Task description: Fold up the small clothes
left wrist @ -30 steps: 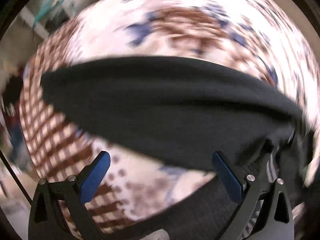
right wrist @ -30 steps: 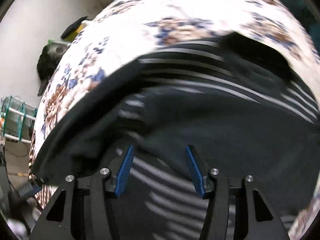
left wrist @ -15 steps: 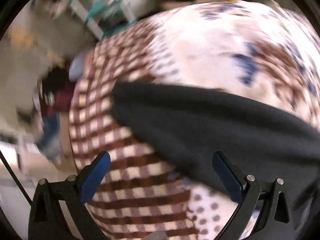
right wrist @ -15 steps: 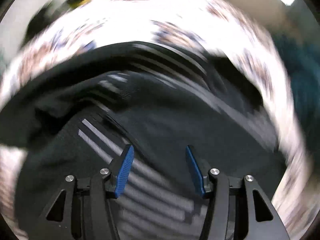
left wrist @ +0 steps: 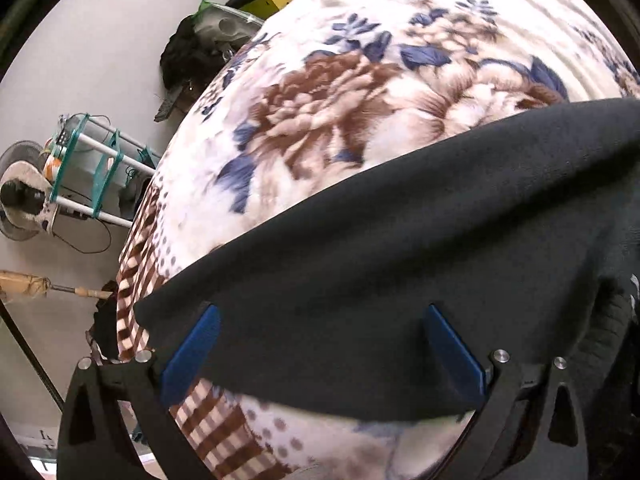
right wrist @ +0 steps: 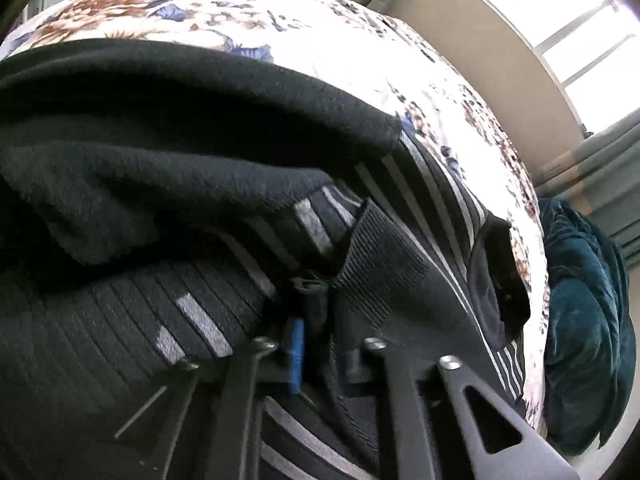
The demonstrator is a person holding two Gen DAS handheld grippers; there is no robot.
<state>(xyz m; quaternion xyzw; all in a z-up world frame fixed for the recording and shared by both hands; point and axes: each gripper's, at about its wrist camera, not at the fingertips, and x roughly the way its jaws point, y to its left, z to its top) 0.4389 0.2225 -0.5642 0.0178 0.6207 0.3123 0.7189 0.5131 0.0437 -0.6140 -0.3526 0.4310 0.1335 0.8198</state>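
Right gripper (right wrist: 316, 320) just closed, pinching striped garment (right wrist: 380, 264) fold.

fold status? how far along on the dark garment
Early. Done: the dark garment lies on the floral blanket, its fleece side turned over the striped side. In hand: the right claw has just closed on a striped ribbed fold; the left claw hangs open over a near corner, gripping nothing. Left: the fold itself; the cloth is bunched, no tidy shape yet.

Open floral blanket (left wrist: 360, 92) beyond the dark garment (left wrist: 400, 260) gives you free passage, bunched striped folds (right wrist: 400, 248) crowd your right fingers (right wrist: 297, 354), teal bundle (right wrist: 580, 320) blocks the bed's far edge.
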